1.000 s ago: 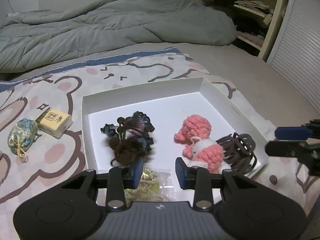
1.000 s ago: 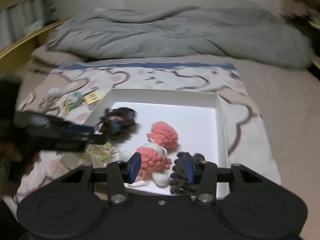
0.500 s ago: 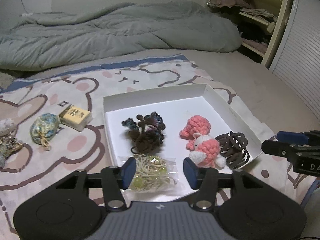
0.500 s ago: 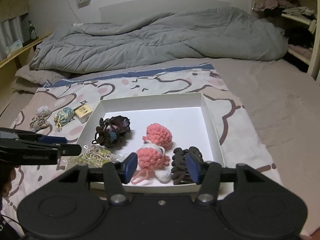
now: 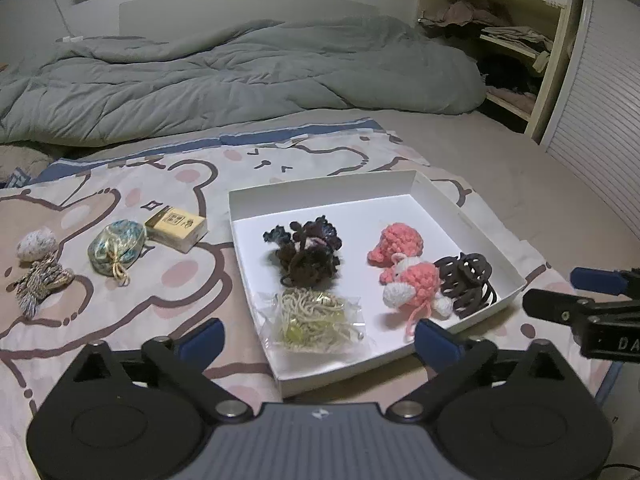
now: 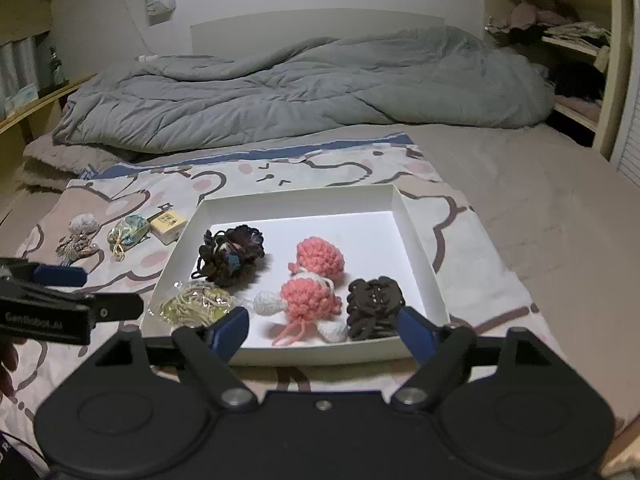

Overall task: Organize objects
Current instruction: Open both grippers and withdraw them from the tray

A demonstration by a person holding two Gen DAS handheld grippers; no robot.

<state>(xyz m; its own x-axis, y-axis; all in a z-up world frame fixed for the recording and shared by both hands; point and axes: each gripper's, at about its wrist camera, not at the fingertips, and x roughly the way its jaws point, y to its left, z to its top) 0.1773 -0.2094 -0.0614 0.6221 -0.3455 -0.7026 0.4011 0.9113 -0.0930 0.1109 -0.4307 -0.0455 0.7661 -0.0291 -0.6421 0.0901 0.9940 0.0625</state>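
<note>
A white shallow tray (image 5: 320, 190) (image 6: 296, 194) lies on the bear-print blanket. It holds a dark scrunchie bundle (image 5: 308, 256) (image 6: 230, 256), a clear bag of beige cord (image 5: 312, 320) (image 6: 192, 304), two pink crochet toys (image 5: 416, 284) (image 6: 310, 300) and a brown hair claw (image 5: 466, 284) (image 6: 374, 306). My left gripper (image 5: 318, 338) (image 6: 80, 292) hovers over the tray's near left corner. Its jaws are opening wide and grip nothing. My right gripper (image 6: 322, 328) (image 5: 560, 296) hangs before the tray's near edge, jaws also opening, with nothing in them.
Left of the tray on the blanket lie a yellow box (image 5: 176, 226), a blue-green pouch (image 5: 116, 246), a pale ball (image 5: 37, 243) and a striped twine bundle (image 5: 40, 284). A grey duvet (image 5: 240, 76) fills the back. Shelves (image 5: 512, 40) stand at the far right.
Both grippers have drawn back from the tray and their jaws have spread wide. The left one has let go of the cord bag, which now lies free in the tray.
</note>
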